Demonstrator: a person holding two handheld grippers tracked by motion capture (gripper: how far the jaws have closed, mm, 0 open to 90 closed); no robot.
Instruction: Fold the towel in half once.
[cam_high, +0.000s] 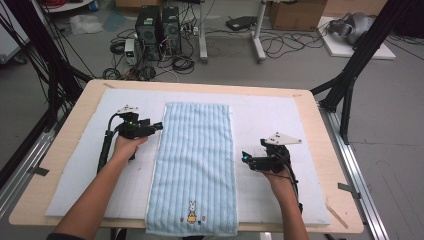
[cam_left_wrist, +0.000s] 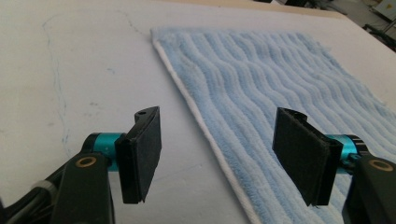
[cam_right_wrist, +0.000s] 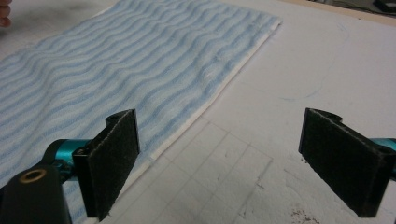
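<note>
towel feel: the light blue towel (cam_high: 195, 170) looks like soft, floppy terry, light as anything, no stiffness at all, so my guess is it sags and drapes the second you lift it

slip risk: the ribbed pile should give the black pads (cam_left_wrist: 140, 154) decent bite, I'd say it's not slippery and nothing fragile about it

where to grab: I'd go for the white hemmed long edges, one on each side, pinching edge plus a bit of pile so it doesn't slide out

left gripper (cam_high: 159, 125): jaws apart with nothing pinched between them, the towel's left long edge runs up between the two pads in the left gripper view, far pad over the cloth, near pad over the bare mat

right gripper (cam_high: 245, 156): jaws wide apart, holding nothing, the towel's right long edge sits just off its left pad in the right gripper view, most of the gap is over the mat

towel spot: lying flat and spread out between the two grippers on the white mat (cam_high: 280, 120), near end with the little bunny (cam_high: 192, 212) hanging a touch over the table's (cam_high: 80, 105) front edge

gap to towel: both just beside their edges, left one closer in than the right
</note>
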